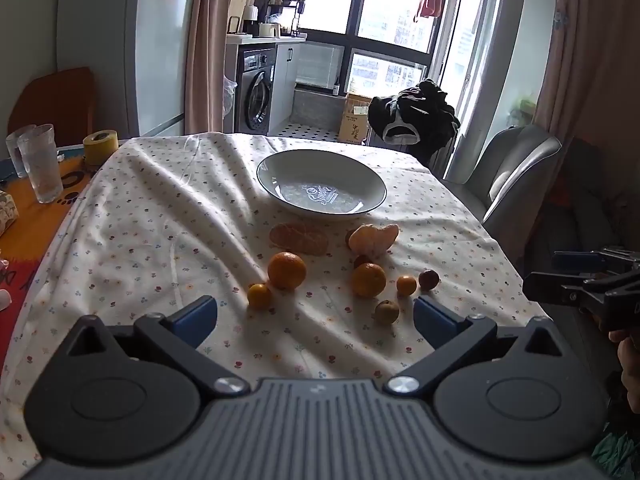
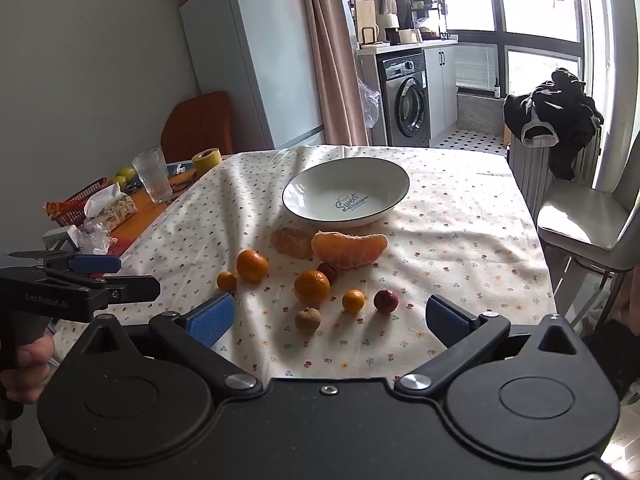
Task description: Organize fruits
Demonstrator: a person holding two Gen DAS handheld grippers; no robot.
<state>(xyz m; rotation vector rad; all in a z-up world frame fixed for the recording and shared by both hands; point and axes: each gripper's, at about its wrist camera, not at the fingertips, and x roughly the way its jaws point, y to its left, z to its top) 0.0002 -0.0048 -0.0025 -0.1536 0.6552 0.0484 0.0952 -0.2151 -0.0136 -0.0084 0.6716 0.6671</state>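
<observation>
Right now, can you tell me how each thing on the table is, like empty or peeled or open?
White bowl with dark rim: empty, upright.
Two peeled orange halves: skinless, lying beside the bowl.
Two whole round oranges: unpeeled, on the cloth.
Clear drinking glass: upright, looks empty.
Left gripper: open, holding nothing.
Right gripper: open, holding nothing.

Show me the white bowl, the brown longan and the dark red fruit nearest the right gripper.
white bowl [image 2: 384,170]: right wrist view, far rim.
brown longan [image 2: 307,320]: right wrist view, its middle.
dark red fruit [image 2: 386,301]: right wrist view, its middle.
</observation>
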